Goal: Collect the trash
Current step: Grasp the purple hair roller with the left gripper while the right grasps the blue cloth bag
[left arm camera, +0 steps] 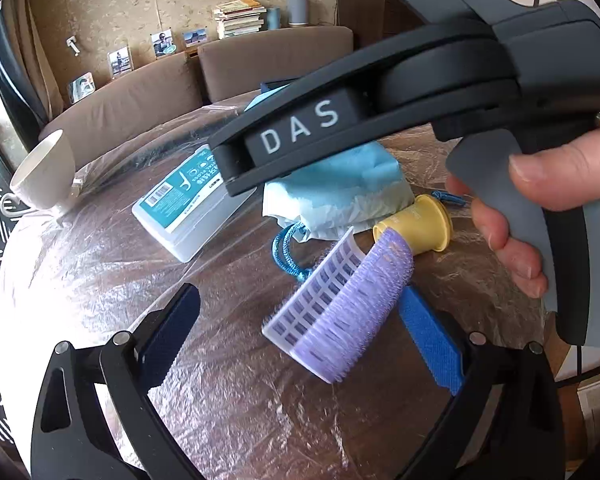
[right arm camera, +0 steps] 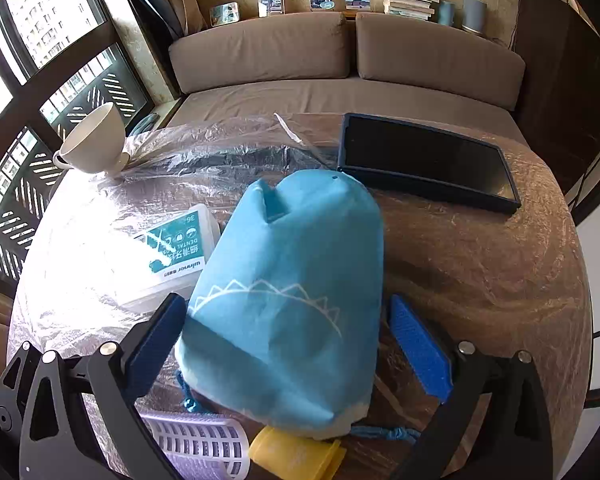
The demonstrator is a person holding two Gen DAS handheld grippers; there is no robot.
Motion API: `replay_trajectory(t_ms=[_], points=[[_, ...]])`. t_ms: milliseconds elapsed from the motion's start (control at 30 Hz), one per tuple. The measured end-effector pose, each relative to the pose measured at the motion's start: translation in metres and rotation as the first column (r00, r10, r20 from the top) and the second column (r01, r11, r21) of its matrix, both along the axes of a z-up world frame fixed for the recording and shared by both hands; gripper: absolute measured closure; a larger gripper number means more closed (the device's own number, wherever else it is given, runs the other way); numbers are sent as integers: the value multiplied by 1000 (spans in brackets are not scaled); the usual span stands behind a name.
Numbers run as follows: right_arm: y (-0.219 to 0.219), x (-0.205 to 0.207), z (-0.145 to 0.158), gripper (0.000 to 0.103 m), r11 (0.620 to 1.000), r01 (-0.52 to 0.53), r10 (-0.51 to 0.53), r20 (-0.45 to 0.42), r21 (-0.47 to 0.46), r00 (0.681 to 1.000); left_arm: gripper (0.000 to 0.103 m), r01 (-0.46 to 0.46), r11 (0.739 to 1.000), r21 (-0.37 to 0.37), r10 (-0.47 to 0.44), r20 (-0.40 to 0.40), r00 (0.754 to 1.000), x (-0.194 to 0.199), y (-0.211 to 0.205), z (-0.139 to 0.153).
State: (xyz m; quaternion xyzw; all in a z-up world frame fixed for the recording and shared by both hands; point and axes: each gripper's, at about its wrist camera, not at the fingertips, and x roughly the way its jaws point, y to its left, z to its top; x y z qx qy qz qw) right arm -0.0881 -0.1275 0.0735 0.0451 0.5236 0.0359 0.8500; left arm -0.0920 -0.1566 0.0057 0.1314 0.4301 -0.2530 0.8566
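We hold a gripper in each hand above a round table (right arm camera: 480,248) covered in clear plastic film. Our left gripper (left arm camera: 300,336) is open, its blue pads on either side of a purple hair roller (left arm camera: 340,312), not closed on it. A yellow roller (left arm camera: 416,226) lies just behind. Our right gripper (right arm camera: 296,352) is open around a blue drawstring bag (right arm camera: 284,300). A dental floss box (right arm camera: 176,252), a white cup (right arm camera: 94,142) and a dark tray (right arm camera: 428,160) sit nearby.
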Motion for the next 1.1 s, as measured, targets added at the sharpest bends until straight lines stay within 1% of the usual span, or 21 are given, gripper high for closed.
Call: replay_trajectory(t_ms=[100,133,167,233,367,567,700,733,767,933,1033,1100], points=[[2,2,-1,4,1000,-8,8,0,-10,1000,3,16,1000,3,-16,7,1000,4,-1,0],[3,3,-2,6,1000,-12,13,2,-12,1000,4,23,1000,1,-23,8,1000,4,-1,0],[3,3,-2,9,1000,-17,17,3,-13,1000,7,30,1000,-1,-30,9,1000,3,-2,0],[4,3,-3,13,1000,-18,18,-1,-8,1000,13,50,999,1,-50,8,999,3,-4,0],[2,3,-3,16,1000,-13,13,-1,4,1000,27,83,997,2,-83,0,997,2,-8,-1],[-3,2,-3,17,1000,-5,5,0,24,1000,31,107,994,2,-107,-11,994,-5,-13,-1],[-4,1,-3,17,1000,-8,8,0,17,1000,33,105,995,0,-105,-21,994,-8,-12,-2],[-4,1,-2,17,1000,-8,8,0,16,1000,40,104,995,0,-104,-26,994,-7,-12,-2],[-5,1,-2,17,1000,-8,8,0,16,1000,42,104,995,1,-104,-34,994,-1,-12,-3],[-4,0,-3,17,1000,-6,6,-1,19,1000,43,96,995,-1,-96,-41,995,-1,-11,-3],[-5,0,-3,17,1000,-5,5,-1,18,1000,47,95,995,-1,-95,-41,995,-1,-11,-3],[-5,0,-3,17,1000,-5,5,-3,18,1000,47,94,996,-1,-94,-44,995,1,-10,-3]])
